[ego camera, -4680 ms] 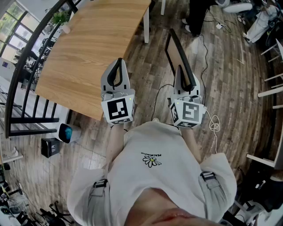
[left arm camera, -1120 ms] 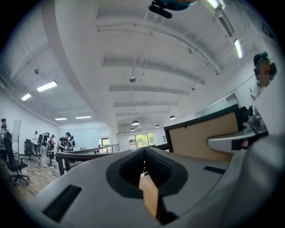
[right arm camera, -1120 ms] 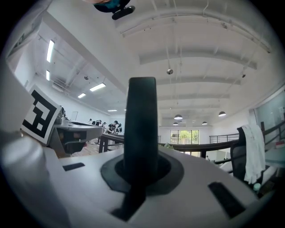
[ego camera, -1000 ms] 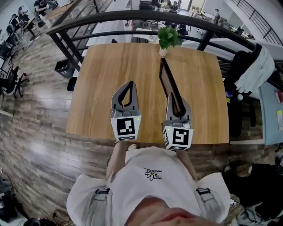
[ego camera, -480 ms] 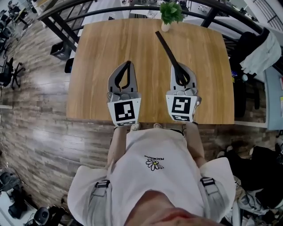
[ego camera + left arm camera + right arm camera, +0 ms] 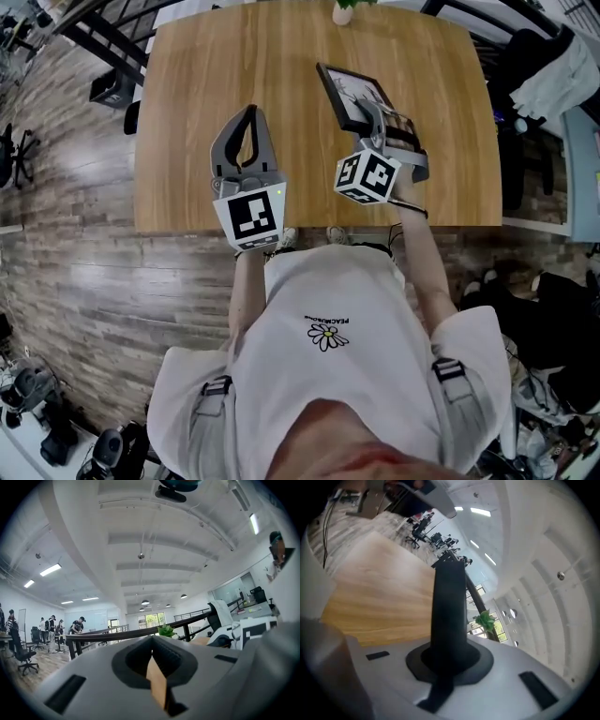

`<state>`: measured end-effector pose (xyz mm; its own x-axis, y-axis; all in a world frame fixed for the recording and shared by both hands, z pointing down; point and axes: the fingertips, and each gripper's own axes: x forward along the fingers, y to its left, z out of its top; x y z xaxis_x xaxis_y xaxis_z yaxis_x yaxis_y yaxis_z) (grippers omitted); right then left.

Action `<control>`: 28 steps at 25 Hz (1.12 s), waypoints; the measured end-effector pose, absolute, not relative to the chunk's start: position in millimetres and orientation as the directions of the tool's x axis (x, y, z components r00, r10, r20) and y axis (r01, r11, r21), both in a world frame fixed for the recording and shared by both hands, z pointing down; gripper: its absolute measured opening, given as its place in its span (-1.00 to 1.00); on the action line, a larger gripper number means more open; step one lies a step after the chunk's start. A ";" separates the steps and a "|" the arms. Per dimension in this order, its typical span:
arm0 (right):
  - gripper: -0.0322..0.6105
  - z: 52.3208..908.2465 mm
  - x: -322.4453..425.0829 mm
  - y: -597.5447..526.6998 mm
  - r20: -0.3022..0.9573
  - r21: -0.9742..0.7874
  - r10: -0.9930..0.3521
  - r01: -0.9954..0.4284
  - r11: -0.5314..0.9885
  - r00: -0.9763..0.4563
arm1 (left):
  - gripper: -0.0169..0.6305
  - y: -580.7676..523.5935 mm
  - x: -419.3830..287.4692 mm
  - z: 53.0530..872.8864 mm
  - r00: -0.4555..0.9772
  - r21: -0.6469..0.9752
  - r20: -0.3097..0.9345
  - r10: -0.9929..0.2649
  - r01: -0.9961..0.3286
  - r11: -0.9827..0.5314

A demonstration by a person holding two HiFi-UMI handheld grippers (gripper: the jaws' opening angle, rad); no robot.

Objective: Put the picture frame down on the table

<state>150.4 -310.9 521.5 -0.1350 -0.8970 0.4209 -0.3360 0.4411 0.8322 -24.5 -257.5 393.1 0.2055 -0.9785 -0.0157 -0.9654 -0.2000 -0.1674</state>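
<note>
Your left tongs [image 6: 248, 112] hang over the table [image 6: 197, 66], closed with nothing in them. Just right of them, your right tongs [image 6: 375, 111] clamp the picture frame [image 6: 349, 92], which reaches ahead over the table. Beyond both, a potted plant [image 6: 342, 11] stands at the far edge.

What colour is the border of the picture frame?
The picture frame has a black border, clearest in the head view.
</note>
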 end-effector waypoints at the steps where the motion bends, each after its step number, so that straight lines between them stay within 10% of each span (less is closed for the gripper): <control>1: -0.84 531.2 150.8 -311.8 0.430 0.843 -0.895 -0.303 0.445 -0.118 | -0.90 -257.2 -25.0 394.9 0.205 -0.168 -0.012 -0.979 -0.965 -0.200; 28: -0.82 670.6 161.0 -305.7 0.518 0.855 -0.849 -0.039 0.517 0.100 | -0.90 -246.3 -35.1 419.4 0.224 -0.152 0.025 -0.974 -0.962 -0.225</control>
<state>161.0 -305.7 670.6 0.1004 -0.8493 0.5183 -0.0392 0.5172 0.8550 -35.1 -246.3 419.4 0.2239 -0.9743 0.0255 -0.9623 -0.2251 -0.1524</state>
